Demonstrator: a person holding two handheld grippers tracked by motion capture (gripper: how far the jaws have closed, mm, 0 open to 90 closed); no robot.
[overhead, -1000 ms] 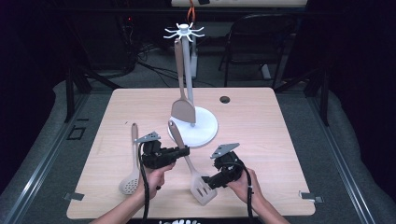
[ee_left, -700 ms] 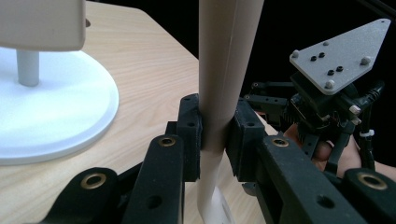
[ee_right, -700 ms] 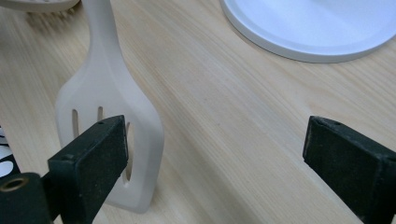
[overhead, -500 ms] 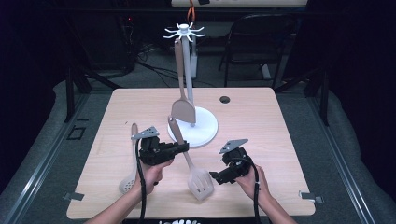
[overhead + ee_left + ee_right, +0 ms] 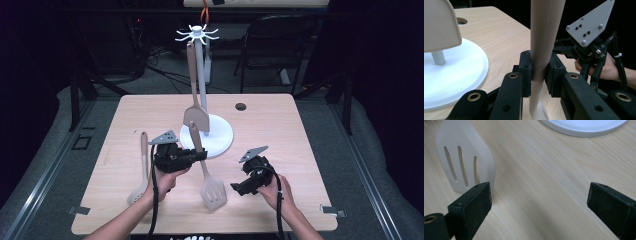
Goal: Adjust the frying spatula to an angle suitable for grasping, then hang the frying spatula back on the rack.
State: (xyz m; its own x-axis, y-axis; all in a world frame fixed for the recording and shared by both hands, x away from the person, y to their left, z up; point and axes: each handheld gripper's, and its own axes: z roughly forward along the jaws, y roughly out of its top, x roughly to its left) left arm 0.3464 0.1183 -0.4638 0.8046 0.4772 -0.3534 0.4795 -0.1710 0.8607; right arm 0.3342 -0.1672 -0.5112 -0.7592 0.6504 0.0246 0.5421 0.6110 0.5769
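Observation:
My left gripper (image 5: 199, 155) is shut on the handle of a beige slotted spatula (image 5: 213, 192), whose head slopes down toward the table's front edge. In the left gripper view the pads (image 5: 526, 72) squeeze the spatula's handle (image 5: 542, 45) from both sides. My right gripper (image 5: 239, 188) stands open just right of the spatula's head, its jaws low over bare wood. The right gripper view shows the slotted spatula (image 5: 466, 165) beyond its left jaw, with nothing between the jaws. A white utensil stand (image 5: 215, 140) rises behind, with a solid beige turner (image 5: 194, 117) hanging from it.
A beige slotted spoon (image 5: 142, 167) lies on the table left of my left hand. A round cable hole (image 5: 241, 106) sits at the back of the table. The stand's round base (image 5: 584, 126) is close ahead of my right gripper. Bare wood stretches to the right.
My right gripper has drawn away to the right from the spatula's head. The left gripper has lifted the handle a little, and the head has shifted slightly back from the front edge.

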